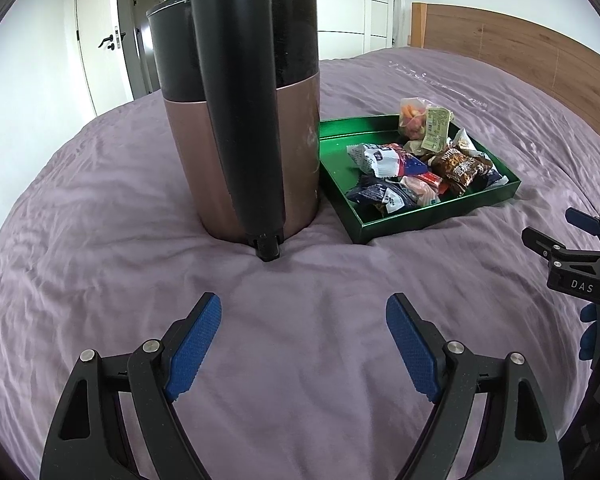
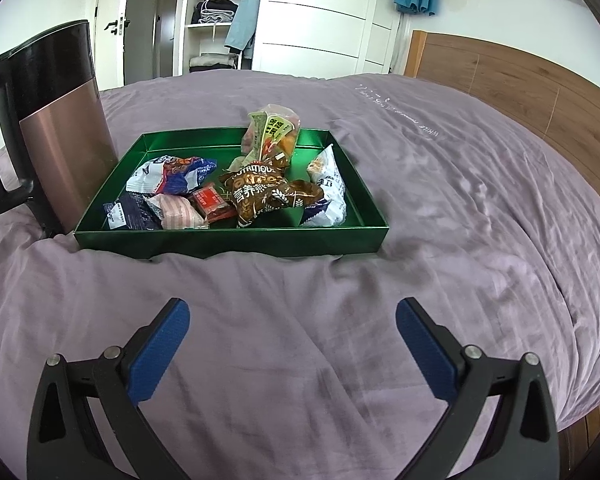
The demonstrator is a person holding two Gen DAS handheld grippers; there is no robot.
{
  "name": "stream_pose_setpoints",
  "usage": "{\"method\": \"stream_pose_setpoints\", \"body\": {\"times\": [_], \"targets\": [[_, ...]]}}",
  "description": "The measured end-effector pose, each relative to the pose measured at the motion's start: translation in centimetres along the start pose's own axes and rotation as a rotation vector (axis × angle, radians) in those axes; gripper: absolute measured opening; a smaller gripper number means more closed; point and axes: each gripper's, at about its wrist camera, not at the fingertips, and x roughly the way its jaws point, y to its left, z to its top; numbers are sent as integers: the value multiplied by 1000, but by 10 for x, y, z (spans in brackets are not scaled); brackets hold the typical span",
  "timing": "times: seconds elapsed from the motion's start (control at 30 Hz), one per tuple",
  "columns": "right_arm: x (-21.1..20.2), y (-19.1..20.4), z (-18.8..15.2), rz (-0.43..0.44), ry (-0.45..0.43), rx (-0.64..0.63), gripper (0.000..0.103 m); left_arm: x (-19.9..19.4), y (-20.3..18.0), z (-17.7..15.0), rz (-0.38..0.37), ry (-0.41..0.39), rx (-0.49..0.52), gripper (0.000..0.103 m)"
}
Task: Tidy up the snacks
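Bed, mauve bedspread (image 2: 440, 208), wrinkled, serving as the work surface. Green tray (image 2: 228, 242), shallow and rectangular, resting on the bedspread at mid distance; contents: a brown oat-snack packet (image 2: 274, 196) near the centre, a white-and-blue packet (image 2: 172, 174) to its left, a dark blue packet (image 2: 130, 212) at the near left corner, a pink wrapped item (image 2: 182, 210) beside it, a small red packet (image 2: 212, 200), a white packet (image 2: 328, 194) against the right wall, and a clear bag of coloured sweets (image 2: 272, 130) standing at the far side. Electric kettle (image 1: 240, 128), copper body with black top and handle, upright, just left of the tray. Left gripper (image 1: 304, 344), fingers spread wide, nothing between them, hovering over bare bedspread near the kettle. Right gripper (image 2: 292, 344), fingers likewise spread and empty, near the tray's front wall. Wooden headboard (image 2: 500, 80) at far right.
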Motion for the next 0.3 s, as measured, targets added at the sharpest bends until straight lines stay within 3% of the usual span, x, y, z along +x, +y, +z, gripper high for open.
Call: {"method": "stream_pose_setpoints", "body": {"times": [0.3], "targets": [[1,1,0,2,-1,1,103,1,-2,0,-5,2,4,80]]}}
